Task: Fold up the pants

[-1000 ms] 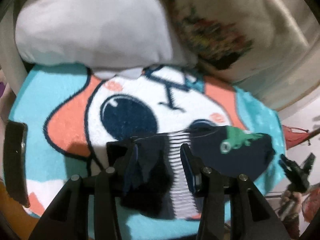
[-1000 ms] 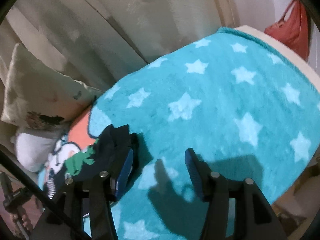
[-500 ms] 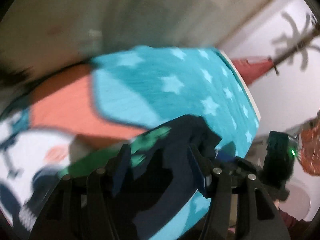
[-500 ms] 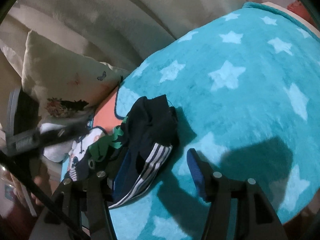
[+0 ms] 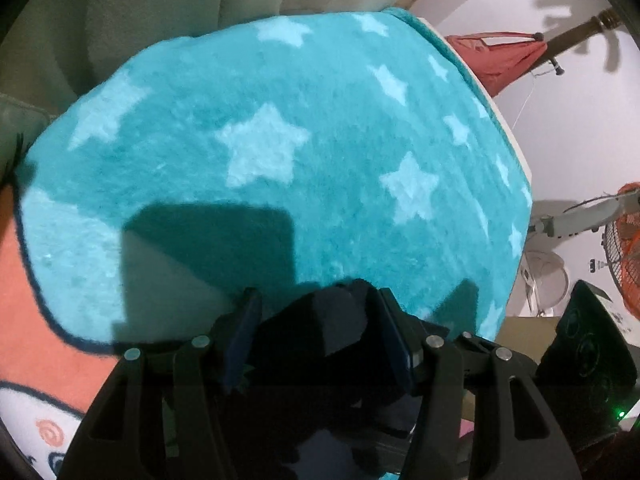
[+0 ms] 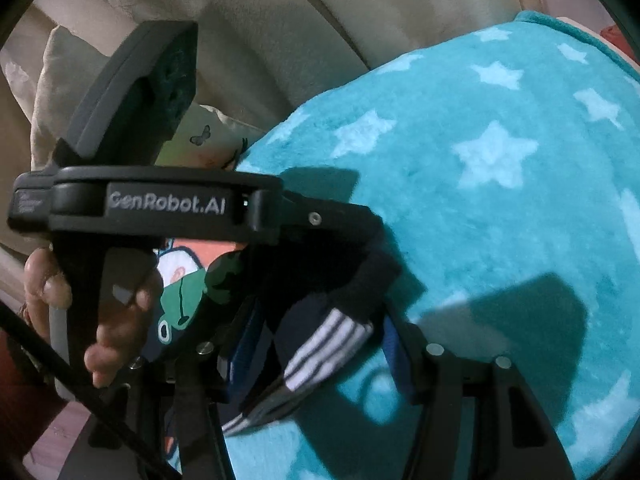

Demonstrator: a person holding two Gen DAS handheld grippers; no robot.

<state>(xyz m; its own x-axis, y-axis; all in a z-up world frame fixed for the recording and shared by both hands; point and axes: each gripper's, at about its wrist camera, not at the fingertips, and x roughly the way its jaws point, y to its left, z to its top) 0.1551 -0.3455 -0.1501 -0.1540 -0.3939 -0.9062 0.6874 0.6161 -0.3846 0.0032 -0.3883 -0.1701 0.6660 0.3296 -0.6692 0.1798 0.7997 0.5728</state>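
The pants (image 6: pixel 320 332) are dark navy with white side stripes and a green dinosaur print, bunched on a teal star blanket (image 6: pixel 500 200). My left gripper (image 5: pixel 316 340) has a dark fold of the pants (image 5: pixel 320 332) between its jaws, which stand fairly wide; whether they pinch it is unclear. In the right wrist view the left gripper (image 6: pixel 352 248) reaches in from the left, held by a hand, over the pants. My right gripper (image 6: pixel 320 352) stands open with the striped part of the pants between its fingers.
Beige cushions (image 6: pixel 280 40) and a pillow (image 6: pixel 208 136) lie behind the blanket. The blanket's right edge (image 5: pixel 516 184) drops off beside a red bag (image 5: pixel 500 60), a fan (image 5: pixel 624 256) and a white wall.
The left gripper has swung from the white and orange end of the blanket to the starred end, carrying a fold of the pants. The right gripper has moved over the pants.
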